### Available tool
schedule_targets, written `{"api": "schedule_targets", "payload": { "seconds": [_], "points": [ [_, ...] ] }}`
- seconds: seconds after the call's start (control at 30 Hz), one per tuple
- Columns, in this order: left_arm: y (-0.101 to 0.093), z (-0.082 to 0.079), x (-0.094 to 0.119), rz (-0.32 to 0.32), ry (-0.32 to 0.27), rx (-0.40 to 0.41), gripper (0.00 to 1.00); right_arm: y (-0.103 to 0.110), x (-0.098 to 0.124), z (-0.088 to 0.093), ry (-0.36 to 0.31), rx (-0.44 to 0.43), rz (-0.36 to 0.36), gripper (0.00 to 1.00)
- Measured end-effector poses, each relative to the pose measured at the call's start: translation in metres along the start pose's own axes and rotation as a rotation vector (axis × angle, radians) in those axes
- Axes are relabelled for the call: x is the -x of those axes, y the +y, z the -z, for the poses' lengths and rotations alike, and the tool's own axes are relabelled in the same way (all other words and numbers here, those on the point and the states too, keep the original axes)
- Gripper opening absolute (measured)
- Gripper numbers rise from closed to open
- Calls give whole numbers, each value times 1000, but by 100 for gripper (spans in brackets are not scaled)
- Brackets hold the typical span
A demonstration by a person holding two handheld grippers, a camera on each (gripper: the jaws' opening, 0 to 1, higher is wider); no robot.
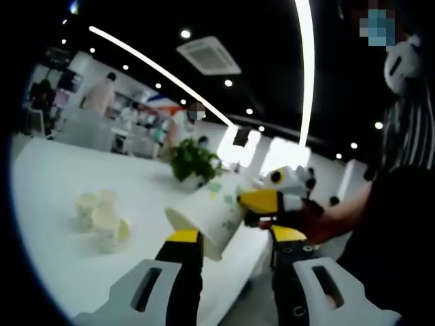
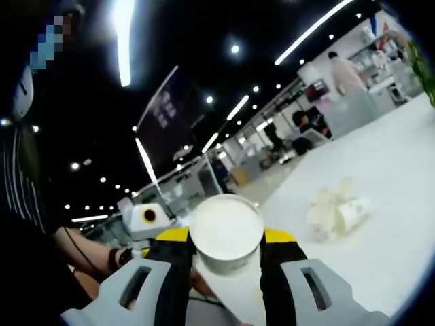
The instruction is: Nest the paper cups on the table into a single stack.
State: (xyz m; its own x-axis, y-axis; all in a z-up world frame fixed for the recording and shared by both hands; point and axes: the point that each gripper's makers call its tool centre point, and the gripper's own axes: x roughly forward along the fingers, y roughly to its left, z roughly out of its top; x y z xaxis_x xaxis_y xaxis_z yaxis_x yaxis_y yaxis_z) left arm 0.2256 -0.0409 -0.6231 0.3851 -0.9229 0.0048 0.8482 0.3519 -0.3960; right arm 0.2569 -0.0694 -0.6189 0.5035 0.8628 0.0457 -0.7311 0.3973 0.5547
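Observation:
A white paper cup (image 1: 207,212) with green print hangs tilted over the near edge of the table (image 1: 61,176), base towards me. My right gripper (image 1: 253,204) comes in from the right and holds it by the rim end. In the right gripper view the cup's round base (image 2: 226,232) sits between the yellow-tipped jaws of the right gripper (image 2: 226,238), which is shut on it. My left gripper (image 1: 236,236) is open just below and in front of the cup, its left jaw tip close to the base. Several loose cups (image 1: 102,219) lie clustered on the table; the same cluster of cups (image 2: 336,210) lies to the right.
A potted green plant (image 1: 194,163) stands at the table's far side. A person in striped clothing (image 1: 401,204) stands at the right, arm reaching in. The left gripper's body (image 2: 146,219) is beyond the cup. Other people and desks are far behind.

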Motion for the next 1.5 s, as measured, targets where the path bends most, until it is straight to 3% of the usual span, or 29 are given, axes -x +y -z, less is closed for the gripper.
{"api": "schedule_targets", "payload": {
  "seconds": [0.27,0.37,0.77,1.4,1.5],
  "points": [
    [-3,-3,3,16,-5,32,25,5,2,3,-16,-47,-35,35],
    [-2,-5,5,2,-17,-4,24,6,2,4,-11,-46,-40,35],
    [-4,-11,8,26,-29,24,16,14,1,3,-21,-64,-87,35],
    [-10,-13,7,69,-2,59,5,16,4,6,-32,-159,-145,35],
    [-13,-18,6,97,3,101,3,18,3,3,-46,-195,-166,36]
  ]
}}
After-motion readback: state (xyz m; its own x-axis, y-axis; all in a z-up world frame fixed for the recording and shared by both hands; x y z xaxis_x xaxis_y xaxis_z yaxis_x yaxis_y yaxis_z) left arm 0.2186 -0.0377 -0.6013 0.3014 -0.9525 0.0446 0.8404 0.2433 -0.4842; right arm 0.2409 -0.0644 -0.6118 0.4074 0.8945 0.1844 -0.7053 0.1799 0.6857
